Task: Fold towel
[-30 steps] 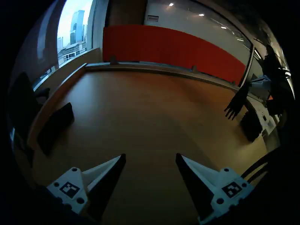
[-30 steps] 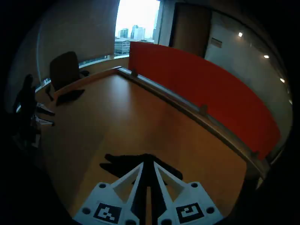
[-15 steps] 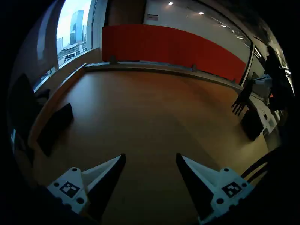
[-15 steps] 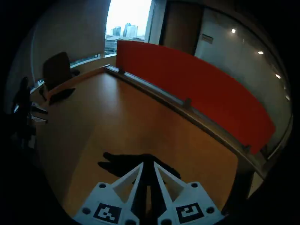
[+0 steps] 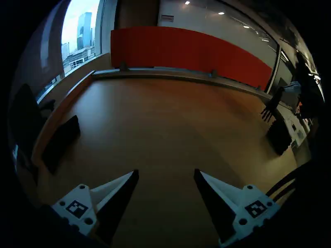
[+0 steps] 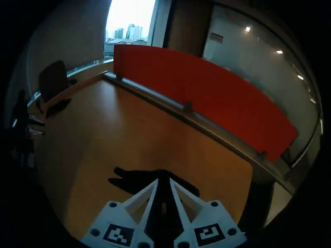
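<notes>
Towel identity is doubtful: a dark, glove-shaped cloth point(image 6: 132, 182) is pinched between the clenched fingers of the right gripper point(image 6: 163, 181) and held above the bench point(image 6: 124, 132), well short of the red partition point(image 6: 207, 87), presumably for laying out. The left gripper point(image 5: 165, 173) is held with fingers released and empty, probably to take an edge.

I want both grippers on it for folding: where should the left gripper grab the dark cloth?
Probably its free lower end, the finger-like tips: the dark cloth hangs from the shut right gripper, so the open left gripper can come from the side and close across it.
</notes>
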A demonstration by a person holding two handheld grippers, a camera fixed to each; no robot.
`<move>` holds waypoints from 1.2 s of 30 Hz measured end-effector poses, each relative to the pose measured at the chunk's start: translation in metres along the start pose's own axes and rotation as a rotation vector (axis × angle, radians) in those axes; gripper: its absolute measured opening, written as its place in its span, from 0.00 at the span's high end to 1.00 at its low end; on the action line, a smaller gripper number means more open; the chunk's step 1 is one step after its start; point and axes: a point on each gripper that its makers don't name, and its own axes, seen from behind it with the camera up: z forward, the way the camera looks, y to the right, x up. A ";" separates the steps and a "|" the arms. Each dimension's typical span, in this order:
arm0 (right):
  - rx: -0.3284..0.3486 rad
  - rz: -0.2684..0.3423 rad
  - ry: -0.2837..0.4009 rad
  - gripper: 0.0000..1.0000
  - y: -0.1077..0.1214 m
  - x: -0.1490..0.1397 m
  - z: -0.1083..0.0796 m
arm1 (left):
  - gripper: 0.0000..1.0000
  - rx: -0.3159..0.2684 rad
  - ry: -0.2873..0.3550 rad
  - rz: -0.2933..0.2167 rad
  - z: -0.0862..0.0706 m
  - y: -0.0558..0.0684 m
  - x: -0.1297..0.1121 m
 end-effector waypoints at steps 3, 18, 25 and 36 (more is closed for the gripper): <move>-0.009 0.005 -0.007 0.96 0.010 -0.004 -0.002 | 0.01 0.000 0.000 0.002 0.001 0.003 0.001; -0.062 0.029 -0.044 0.96 0.057 -0.032 -0.014 | 0.01 0.004 -0.010 0.022 0.006 0.010 0.006; -0.076 0.047 -0.053 0.96 0.069 -0.042 -0.022 | 0.01 0.004 -0.011 0.029 0.005 0.013 0.008; -0.084 0.068 -0.062 0.96 0.069 -0.061 -0.035 | 0.01 -0.004 -0.009 0.040 0.004 0.018 0.009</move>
